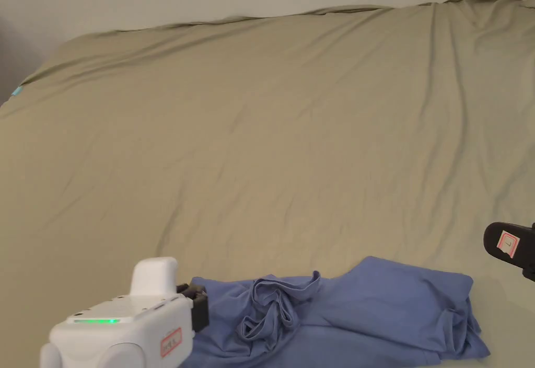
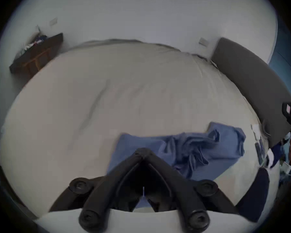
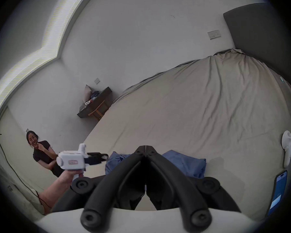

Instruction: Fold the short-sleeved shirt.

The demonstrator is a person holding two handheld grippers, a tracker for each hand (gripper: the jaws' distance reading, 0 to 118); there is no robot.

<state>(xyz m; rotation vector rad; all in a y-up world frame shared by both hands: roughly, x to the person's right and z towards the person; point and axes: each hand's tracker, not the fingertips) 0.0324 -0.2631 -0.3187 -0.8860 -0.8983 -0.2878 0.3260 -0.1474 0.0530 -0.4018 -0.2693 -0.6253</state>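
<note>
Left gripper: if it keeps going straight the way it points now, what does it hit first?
Probably the blue shirt: the left gripper, jaws closed, points at its near edge on the bed sheet. Depth is unclear.

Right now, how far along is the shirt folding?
Barely begun. The blue shirt lies crumpled on the bed, nothing folded. The left gripper sits shut over its left edge; the right gripper is shut, clear of it. Spreading and every fold remain.

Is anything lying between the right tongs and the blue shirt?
In the head view, bare bedsheet separates the right tongs from the blue shirt.
</note>
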